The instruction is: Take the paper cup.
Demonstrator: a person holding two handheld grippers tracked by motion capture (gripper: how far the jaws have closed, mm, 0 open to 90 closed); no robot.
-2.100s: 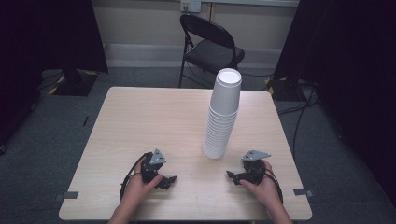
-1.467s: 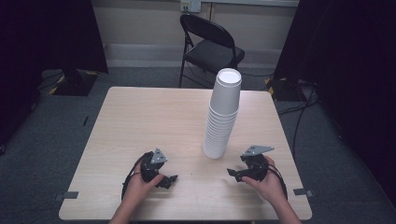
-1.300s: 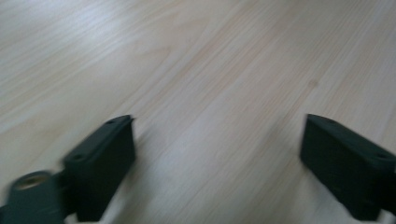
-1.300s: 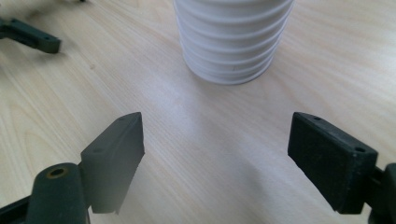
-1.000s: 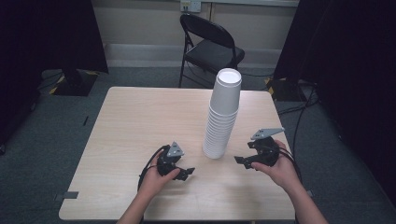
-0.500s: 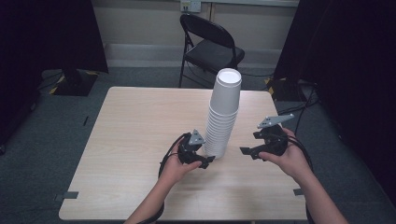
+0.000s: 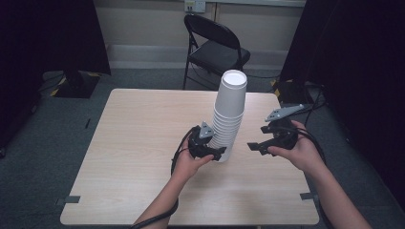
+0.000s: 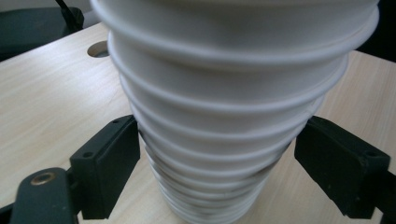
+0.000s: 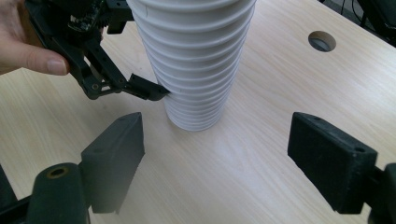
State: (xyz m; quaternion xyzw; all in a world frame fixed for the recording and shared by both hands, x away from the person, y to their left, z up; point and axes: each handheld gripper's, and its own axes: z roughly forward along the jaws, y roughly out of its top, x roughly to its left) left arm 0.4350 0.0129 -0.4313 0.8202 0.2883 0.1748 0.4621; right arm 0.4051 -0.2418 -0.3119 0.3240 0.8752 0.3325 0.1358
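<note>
High view: the cup stack [image 7: 229, 117] stands upright near the table's [image 7: 133, 143] middle, left gripper [image 7: 216, 151] right at its base, right gripper [image 7: 255, 146] just beside, not touching.

Left gripper view: jaws spread wide around the lower cups, one either side, no clamp yet.

Right gripper view: jaws apart, empty, stack [image 9: 196, 60] ahead.

So basically nothing's separated yet, looks like just the approach.
</note>
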